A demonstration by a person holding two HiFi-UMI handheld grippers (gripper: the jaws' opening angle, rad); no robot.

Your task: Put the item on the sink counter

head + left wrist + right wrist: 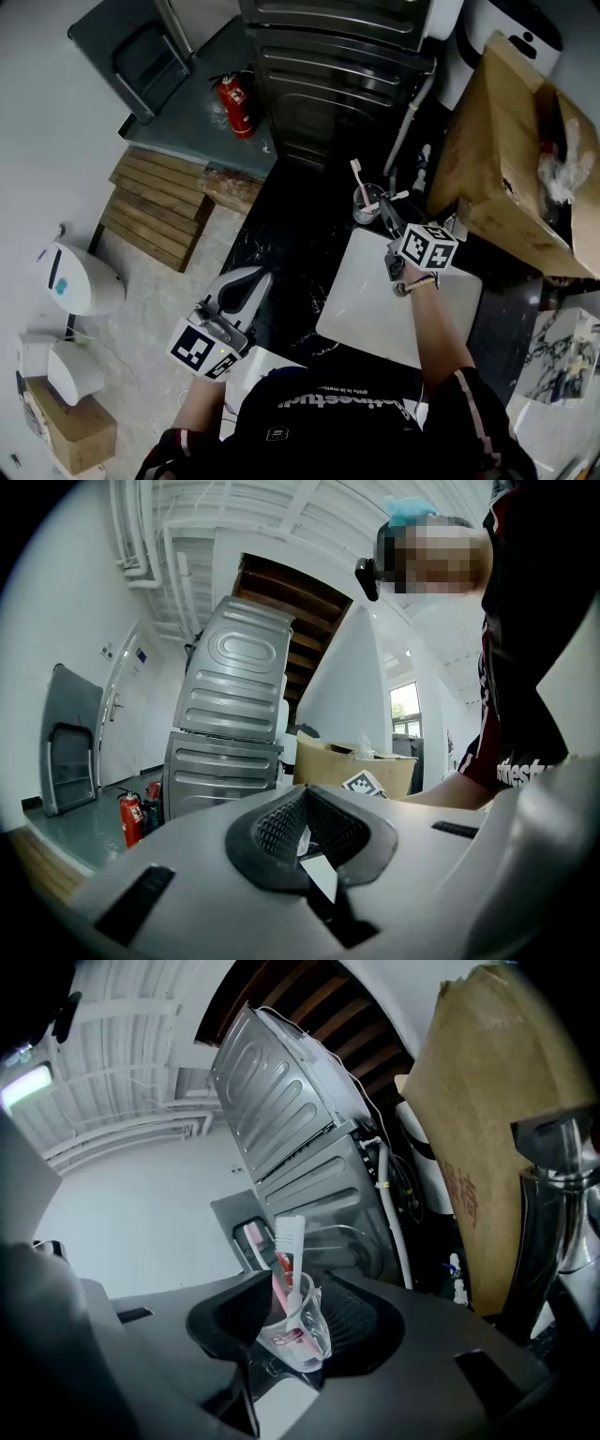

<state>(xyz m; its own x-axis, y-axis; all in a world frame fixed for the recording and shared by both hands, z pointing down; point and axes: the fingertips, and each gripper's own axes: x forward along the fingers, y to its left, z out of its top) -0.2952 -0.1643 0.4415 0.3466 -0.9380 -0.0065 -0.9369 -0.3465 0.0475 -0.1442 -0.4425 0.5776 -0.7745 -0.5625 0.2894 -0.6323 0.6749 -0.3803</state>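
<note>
**Cup on the bench, right jaws spread**

The clear cup [296, 1321] of toothbrushes [287, 1241] stands between the parted jaws of the right hand-held gripper [298, 1340]. Its base is hidden behind them, and whether a pad touches it is unclear. In the head view it sits on the black bench [286, 234] beside the white sink [366, 300]. The left hand-held gripper [309, 829] is closed on nothing.

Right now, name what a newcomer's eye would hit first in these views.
A clear cup holding toothbrushes stands on the black counter beside the white sink, between the open jaws of the right gripper. A big cardboard box looms to its right in the head view, and a red fire extinguisher shows at upper left.
</note>
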